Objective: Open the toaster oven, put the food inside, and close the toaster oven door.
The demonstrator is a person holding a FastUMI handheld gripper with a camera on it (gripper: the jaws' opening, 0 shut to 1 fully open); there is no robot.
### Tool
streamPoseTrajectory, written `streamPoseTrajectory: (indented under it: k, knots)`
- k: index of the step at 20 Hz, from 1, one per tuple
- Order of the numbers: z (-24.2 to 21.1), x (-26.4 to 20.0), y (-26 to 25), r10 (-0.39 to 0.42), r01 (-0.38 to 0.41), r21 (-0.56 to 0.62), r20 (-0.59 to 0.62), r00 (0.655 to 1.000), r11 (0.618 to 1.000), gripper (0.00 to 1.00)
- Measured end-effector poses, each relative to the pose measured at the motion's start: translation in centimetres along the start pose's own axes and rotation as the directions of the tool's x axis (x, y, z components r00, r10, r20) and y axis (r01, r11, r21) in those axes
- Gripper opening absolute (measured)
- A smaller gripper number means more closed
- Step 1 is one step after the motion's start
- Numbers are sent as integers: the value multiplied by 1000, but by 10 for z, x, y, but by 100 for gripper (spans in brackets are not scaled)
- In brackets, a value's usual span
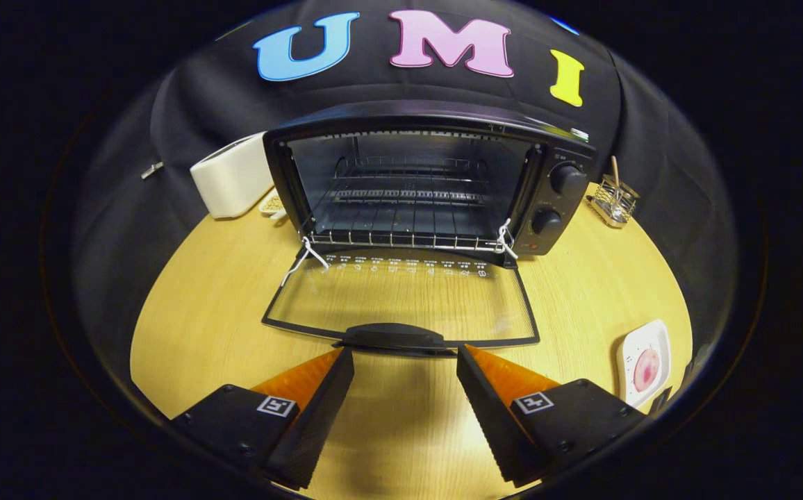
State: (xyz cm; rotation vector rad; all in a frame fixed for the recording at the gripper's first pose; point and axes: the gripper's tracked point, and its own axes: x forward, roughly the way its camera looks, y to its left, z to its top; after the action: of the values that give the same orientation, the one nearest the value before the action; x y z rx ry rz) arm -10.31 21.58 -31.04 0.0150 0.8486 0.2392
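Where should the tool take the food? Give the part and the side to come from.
Take the food by its two opposite edges, coming down from above. It is a flat pink round lying on a white plate, off to the right of the open tool, so only its rim offers a hold. The oven door already lies open, flat on the table.
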Motion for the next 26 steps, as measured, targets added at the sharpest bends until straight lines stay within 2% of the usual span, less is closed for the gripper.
streamPoseTrajectory:
  k: [4,8,12,20,26]
  knots:
    - [31,-35,-25,88,-88,-6,34,996,996,98]
    - [56,-71,-74,114,-113,-17,64,991,993,98]
    - [62,-98,-138,119,-119,-8,47,992,993,98]
    - [29,-117,-299,51,-52,-2,-95,994,999,98]
    - [-27,-100,-393,13,-14,-3,-253,967,1000,99]
